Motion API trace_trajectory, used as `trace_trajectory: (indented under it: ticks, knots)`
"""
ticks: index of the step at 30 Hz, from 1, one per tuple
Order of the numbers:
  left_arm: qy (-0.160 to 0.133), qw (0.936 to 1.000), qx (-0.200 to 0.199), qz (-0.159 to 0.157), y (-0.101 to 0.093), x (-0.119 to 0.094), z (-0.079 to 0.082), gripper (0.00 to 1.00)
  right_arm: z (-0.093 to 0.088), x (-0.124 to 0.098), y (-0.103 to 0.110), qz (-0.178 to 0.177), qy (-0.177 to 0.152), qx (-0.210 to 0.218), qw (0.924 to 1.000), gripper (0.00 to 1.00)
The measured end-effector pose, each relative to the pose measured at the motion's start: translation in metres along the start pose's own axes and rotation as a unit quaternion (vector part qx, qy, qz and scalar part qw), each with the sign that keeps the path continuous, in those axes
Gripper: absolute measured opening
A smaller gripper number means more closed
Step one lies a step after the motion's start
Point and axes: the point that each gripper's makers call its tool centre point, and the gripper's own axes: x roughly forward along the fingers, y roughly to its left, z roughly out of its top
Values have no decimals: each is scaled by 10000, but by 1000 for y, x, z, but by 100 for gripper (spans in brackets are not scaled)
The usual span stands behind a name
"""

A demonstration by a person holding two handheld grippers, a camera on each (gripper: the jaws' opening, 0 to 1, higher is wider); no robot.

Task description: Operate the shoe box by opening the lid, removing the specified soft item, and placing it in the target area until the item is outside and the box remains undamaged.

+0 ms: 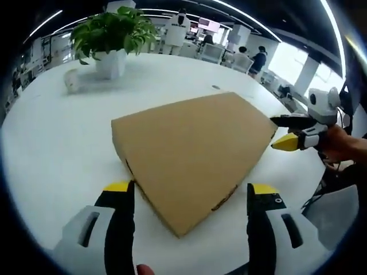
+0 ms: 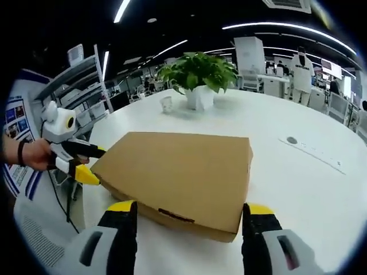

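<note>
The left gripper (image 1: 190, 197) had its jaws spread wide, holding nothing, with the near corner of the box (image 1: 192, 146) between them. The right gripper (image 2: 189, 215) also stood wide apart and empty, straddling the box's (image 2: 178, 172) near edge. The box lay flat on the white table (image 1: 51, 143), lid closed. In the left gripper view the right gripper (image 1: 287, 130) sat at the box's right corner. A potted plant (image 2: 198, 77) and a small cup (image 2: 166, 103) stood far across the table.
</note>
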Motion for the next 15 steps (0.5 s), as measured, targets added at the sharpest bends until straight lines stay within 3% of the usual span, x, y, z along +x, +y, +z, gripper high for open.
trace_trajectory:
  ticks: [8,15]
  knots:
    - [286,9992,271,102,2,7,-5,75,1,2,0,95,-76,48,9999,70]
    - [318,9989,323,71,2,4,-6,73,0,3,1,27,-165,91,9998,70]
